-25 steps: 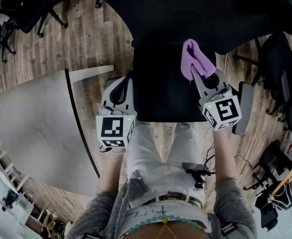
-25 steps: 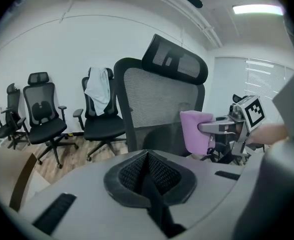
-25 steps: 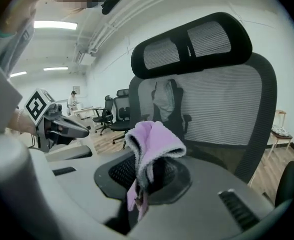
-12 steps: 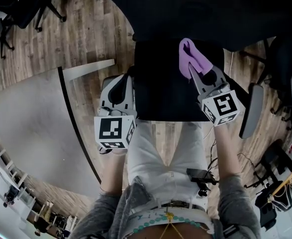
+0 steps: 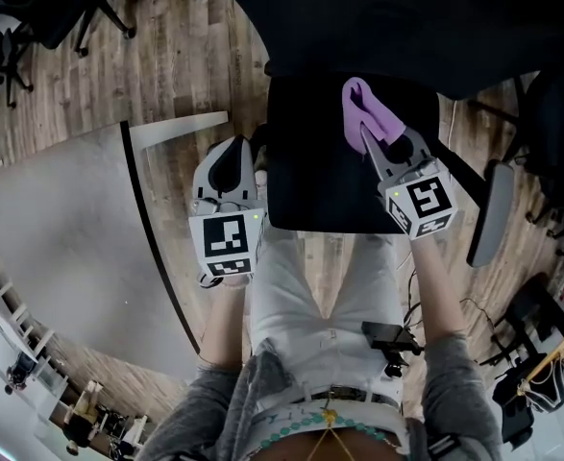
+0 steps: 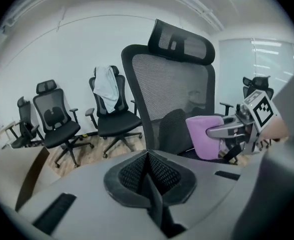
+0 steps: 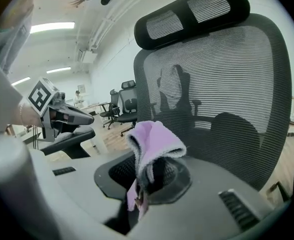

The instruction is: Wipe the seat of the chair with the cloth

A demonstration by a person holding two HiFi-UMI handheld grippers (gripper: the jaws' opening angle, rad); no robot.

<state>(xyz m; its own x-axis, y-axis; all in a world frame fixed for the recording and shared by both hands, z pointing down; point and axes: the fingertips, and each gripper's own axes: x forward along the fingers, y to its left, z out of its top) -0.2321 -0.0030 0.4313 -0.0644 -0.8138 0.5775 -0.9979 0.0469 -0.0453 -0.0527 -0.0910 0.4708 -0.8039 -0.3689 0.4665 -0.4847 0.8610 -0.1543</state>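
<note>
Cloth held over the seat, ready for the wipe.

The chair's black seat (image 5: 320, 176) fills the upper centre of the head view, squarely ahead of the person, so both arms reach it. The left gripper (image 5: 232, 152) sits at the seat's left edge, jaws pressed together on nothing, probably parked there to leave the surface free. The right gripper (image 5: 366, 137) is over the seat's upper right, jaws clamped on one end of the purple cloth (image 5: 368, 111). The rest bunches beyond the tips, so fabric rather than the jaws would meet the seat. Whether it touches yet, I cannot tell.
</note>
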